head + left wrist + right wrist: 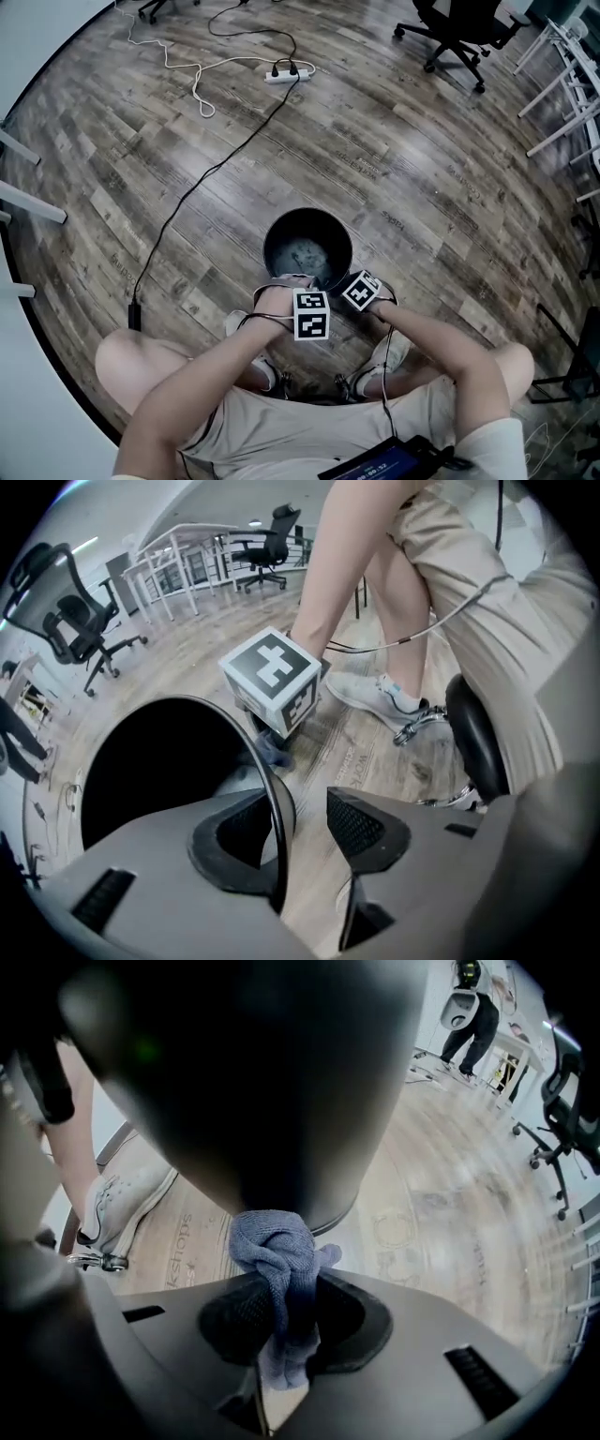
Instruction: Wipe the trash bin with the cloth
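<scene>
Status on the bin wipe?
Left tongs open, straddling trash bin rim. Right tongs shut on cloth, at bin's outer wall. Floor cable apart from bin.

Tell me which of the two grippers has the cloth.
The right gripper: its jaws are shut on the bunched blue cloth. The left gripper holds none; its jaws stand apart, astride the trash bin rim.

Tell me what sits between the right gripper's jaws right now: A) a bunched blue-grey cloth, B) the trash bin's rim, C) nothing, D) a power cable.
A: in the right gripper view, the right gripper has its jaws shut on the bunched blue-grey cloth, which it holds against the dark trash bin.
</scene>
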`<action>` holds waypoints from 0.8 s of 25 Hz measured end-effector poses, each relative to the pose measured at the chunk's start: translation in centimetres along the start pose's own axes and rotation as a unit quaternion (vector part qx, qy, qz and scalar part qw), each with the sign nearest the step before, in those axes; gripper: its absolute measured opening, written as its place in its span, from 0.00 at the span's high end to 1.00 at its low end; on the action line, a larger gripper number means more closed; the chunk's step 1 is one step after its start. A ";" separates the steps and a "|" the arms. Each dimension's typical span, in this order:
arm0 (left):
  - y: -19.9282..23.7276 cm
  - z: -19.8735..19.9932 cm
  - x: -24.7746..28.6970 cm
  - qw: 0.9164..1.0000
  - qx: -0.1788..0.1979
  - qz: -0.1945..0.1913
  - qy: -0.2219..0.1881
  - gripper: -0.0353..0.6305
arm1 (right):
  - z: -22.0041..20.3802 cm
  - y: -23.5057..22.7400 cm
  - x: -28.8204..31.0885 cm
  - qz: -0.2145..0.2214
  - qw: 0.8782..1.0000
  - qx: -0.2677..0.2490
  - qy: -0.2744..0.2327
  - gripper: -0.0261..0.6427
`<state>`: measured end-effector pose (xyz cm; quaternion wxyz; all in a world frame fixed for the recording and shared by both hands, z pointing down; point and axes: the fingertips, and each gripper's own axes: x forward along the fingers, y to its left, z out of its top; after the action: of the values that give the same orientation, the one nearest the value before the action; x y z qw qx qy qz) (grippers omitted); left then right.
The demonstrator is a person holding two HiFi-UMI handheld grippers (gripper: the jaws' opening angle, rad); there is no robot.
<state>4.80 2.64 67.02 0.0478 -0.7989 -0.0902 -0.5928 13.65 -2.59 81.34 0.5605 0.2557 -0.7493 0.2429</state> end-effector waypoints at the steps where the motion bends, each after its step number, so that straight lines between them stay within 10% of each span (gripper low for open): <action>1: 0.0 0.3 -0.4 1.000 -0.010 -0.004 -0.010 0.67 | 0.1 -1.1 -1.4 -0.010 1.000 -0.001 0.000 0.85; 9: -0.1 2.3 -3.8 0.994 -0.067 -0.013 -0.083 0.53 | 3.5 -6.7 -16.4 -0.056 0.992 0.060 -0.097 0.85; 14: 1.2 4.0 -7.1 0.979 -0.121 0.016 -0.165 0.51 | 9.0 -7.0 -26.9 -0.078 0.960 0.111 -0.246 0.85; 17: 3.4 5.8 -11.1 0.950 -0.179 0.045 -0.251 0.51 | 11.8 -5.7 -32.8 -0.079 0.932 0.117 -0.332 0.85; 20: 5.4 7.5 -17.4 0.900 -0.217 0.097 -0.365 0.53 | 13.1 -4.0 -37.6 -0.093 0.908 0.099 -0.397 0.85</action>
<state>8.05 -2.80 48.40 -0.1061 -0.9545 0.1076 -0.2570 15.94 -9.96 42.09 0.2089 0.4536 -0.8548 0.1414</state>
